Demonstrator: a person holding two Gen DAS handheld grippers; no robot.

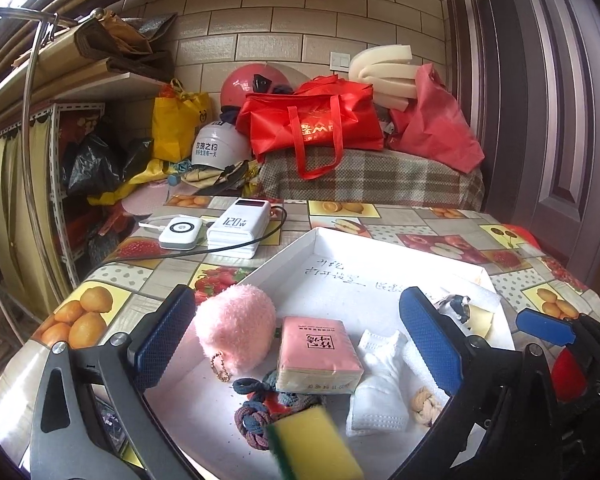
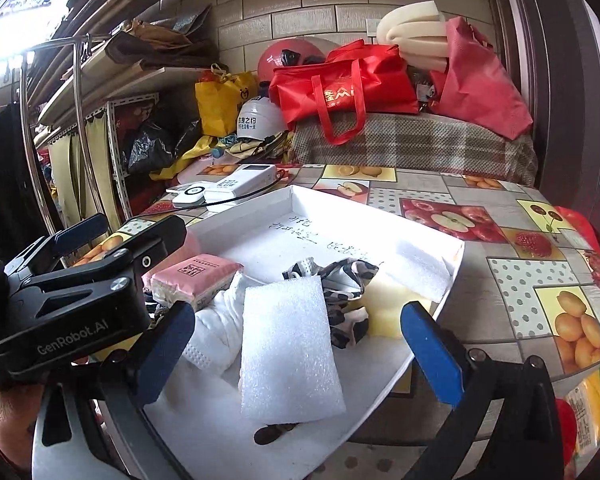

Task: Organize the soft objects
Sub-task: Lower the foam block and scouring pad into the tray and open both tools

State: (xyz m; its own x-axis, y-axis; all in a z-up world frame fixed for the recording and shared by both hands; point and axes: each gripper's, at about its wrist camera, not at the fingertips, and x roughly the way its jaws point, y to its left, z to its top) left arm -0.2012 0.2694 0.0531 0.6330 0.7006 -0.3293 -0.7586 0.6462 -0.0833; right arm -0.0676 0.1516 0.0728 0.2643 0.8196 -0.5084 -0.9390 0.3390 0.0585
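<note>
Left gripper (image 1: 298, 344) is standing with jaws spread wide, released, gripping nothing; a yellow-green sponge (image 1: 314, 446) is lying blurred just below them at the near edge. Between the jaws, in the white tray (image 1: 380, 248), are sitting a pink plush ball (image 1: 236, 326), a pink tissue pack (image 1: 318, 354), a white mask (image 1: 376, 392) and a knotted rope toy (image 1: 260, 412).

Right gripper (image 2: 298, 354) is likewise gaping, released; a white foam sheet (image 2: 288, 346) is lying between its jaws in the tray, pads apart from it. Both grippers are tilting downward over the counter (image 2: 512, 280), left one alongside on the left.
</note>
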